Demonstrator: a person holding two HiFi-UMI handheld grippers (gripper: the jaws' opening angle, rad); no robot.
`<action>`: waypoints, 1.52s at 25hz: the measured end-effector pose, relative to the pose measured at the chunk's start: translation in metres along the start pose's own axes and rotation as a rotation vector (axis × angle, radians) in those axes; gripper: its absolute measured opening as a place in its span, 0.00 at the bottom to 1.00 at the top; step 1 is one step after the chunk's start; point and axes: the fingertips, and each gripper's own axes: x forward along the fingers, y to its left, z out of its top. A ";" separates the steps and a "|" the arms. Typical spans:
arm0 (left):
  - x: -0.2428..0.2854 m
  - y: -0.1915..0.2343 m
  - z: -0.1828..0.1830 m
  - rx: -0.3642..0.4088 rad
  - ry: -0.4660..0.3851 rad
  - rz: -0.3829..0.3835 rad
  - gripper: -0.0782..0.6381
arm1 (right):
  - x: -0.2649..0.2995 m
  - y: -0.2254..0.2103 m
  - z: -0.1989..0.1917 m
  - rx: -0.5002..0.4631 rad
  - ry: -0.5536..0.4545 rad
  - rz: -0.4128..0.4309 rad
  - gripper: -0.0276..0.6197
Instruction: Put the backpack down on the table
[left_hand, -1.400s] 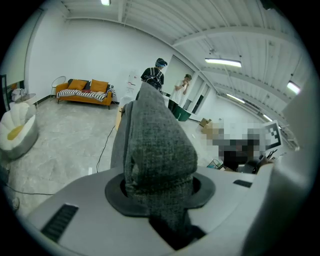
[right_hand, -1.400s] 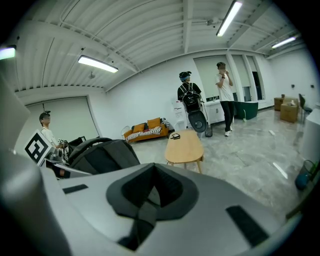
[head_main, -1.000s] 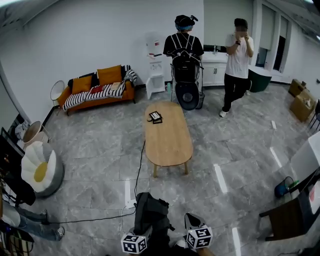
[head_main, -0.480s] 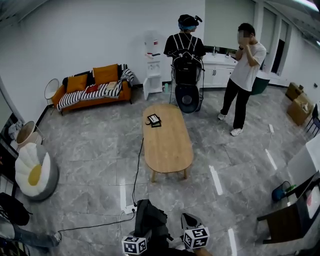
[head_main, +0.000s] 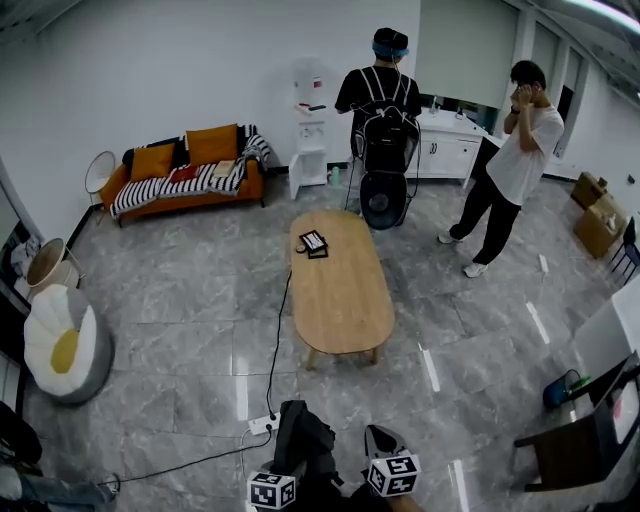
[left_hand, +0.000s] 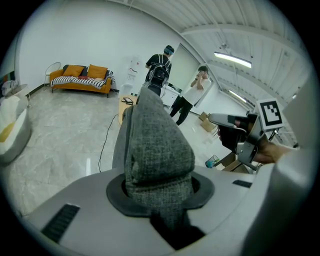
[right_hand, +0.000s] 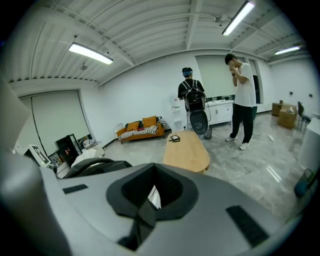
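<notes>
Short of table (head_main: 340, 290) | left tongs (left_hand: 159, 197) clamp backpack (left_hand: 157, 140) | right tongs (right_hand: 150, 200) closed

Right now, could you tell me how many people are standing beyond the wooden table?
2: a person in black beyond the wooden table, and a person in a white T-shirt further right. Others may be hidden.

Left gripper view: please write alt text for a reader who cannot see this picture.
The left gripper is shut on a grey fabric part of the backpack, which fills the middle. Behind it are a grey floor, a wooden table, an orange sofa and two standing people; the right gripper shows at right.
</notes>
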 end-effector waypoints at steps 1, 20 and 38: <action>0.001 0.003 0.002 0.007 0.000 -0.002 0.28 | 0.003 0.000 0.001 0.003 -0.004 -0.005 0.06; -0.003 0.048 0.025 -0.016 -0.016 0.019 0.28 | 0.045 0.025 0.027 -0.017 -0.022 0.019 0.06; 0.005 0.056 0.041 -0.020 -0.005 0.019 0.28 | 0.038 0.020 0.019 -0.027 0.014 -0.020 0.06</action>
